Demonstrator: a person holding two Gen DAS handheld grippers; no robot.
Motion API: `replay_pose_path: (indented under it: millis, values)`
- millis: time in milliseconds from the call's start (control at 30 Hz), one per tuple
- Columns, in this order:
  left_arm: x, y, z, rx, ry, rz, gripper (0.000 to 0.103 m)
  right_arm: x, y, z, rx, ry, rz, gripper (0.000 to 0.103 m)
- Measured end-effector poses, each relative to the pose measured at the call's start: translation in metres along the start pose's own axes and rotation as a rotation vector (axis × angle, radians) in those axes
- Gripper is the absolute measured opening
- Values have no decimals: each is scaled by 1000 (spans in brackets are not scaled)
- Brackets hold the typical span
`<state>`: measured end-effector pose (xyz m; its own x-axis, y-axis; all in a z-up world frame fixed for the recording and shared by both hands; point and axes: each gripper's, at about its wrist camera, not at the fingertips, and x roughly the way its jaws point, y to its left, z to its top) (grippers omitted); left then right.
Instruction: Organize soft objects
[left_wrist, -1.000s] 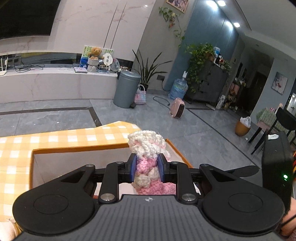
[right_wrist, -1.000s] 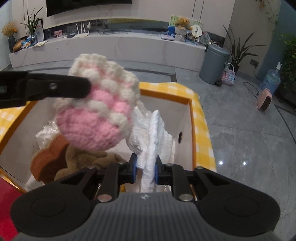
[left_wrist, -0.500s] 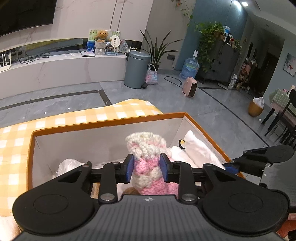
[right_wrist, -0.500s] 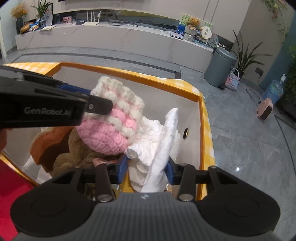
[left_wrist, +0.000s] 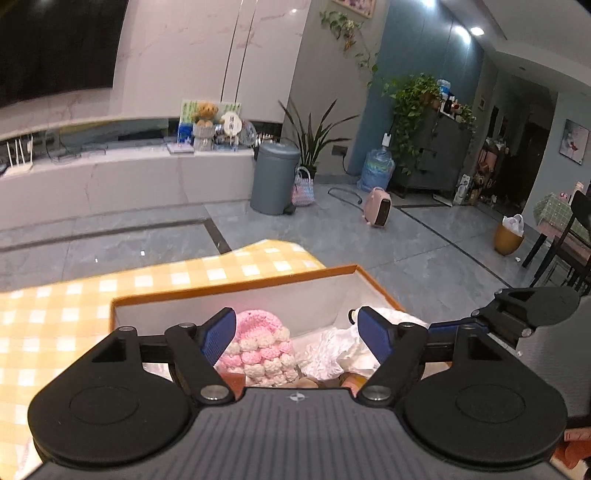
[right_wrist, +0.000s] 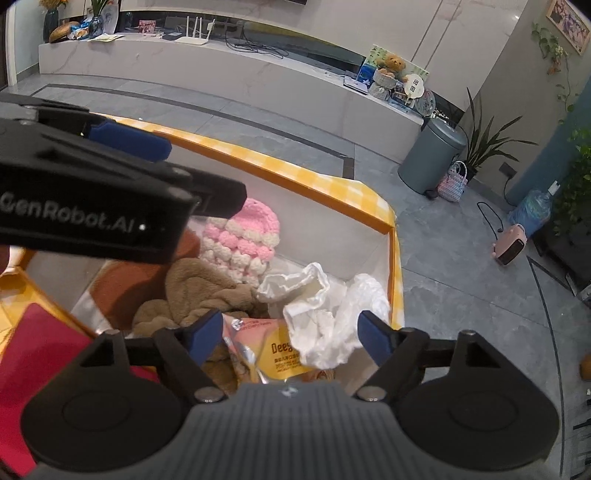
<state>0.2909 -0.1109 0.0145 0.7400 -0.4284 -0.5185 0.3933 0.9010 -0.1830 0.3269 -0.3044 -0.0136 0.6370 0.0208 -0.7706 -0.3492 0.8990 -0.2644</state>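
An orange-rimmed storage box (left_wrist: 236, 286) (right_wrist: 280, 184) with white inner walls holds the soft things. A pink and white crocheted hat (left_wrist: 258, 349) (right_wrist: 240, 240) lies inside it, next to a brown plush toy (right_wrist: 199, 291) and a crumpled white cloth (left_wrist: 343, 347) (right_wrist: 325, 314). An orange snack packet (right_wrist: 269, 350) lies under the cloth. My left gripper (left_wrist: 297, 334) is open and empty above the hat. My right gripper (right_wrist: 286, 336) is open and empty above the cloth. The left gripper's body also shows in the right wrist view (right_wrist: 92, 206).
The box stands on a yellow checked tablecloth (left_wrist: 74, 295). A red item (right_wrist: 40, 354) lies beside the box. Beyond are a grey tiled floor, a grey bin (left_wrist: 275, 177), a pink heater (left_wrist: 378, 210) and a white TV bench (right_wrist: 221, 70).
Both grippers have opened. The left one let go of the crocheted hat, which now lies in the box. The right one let go of the white cloth. Both have drawn back slightly.
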Motion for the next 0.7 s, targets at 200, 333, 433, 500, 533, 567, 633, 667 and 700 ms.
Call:
replay_pose_path:
  millis: [200,333,433,500,533,567,633,667,700]
  values:
    - [-33,-8,-5,32,-23,-2,88,-33,9,1,4,-10,15,84]
    - [-57,-10,-11,24,-35,-4,88,-55,19,-3,17,-27,32,85]
    - [-77,-14,-16,50,-67,-2,88,-72,30,-12,38,-46,40,85]
    - [-92,-15,-20,55,-93,-5,88,-83,36,-17,50,-60,53,85]
    - [-99,-16,-23,55,-102,-5,88,-89,40,-20,56,-67,59,85]
    - [-105,-17,-26,53,-109,-4,88,-94,45,-22,59,-73,66,85]
    - [-117,-17,-32,44,-115,-1,88,-105,54,-28,68,-87,84,85]
    - [-122,-16,-36,43,-116,0,88,-110,58,-31,73,-93,94,86]
    - [-126,-16,-37,43,-116,1,88,-115,63,-34,76,-98,103,86]
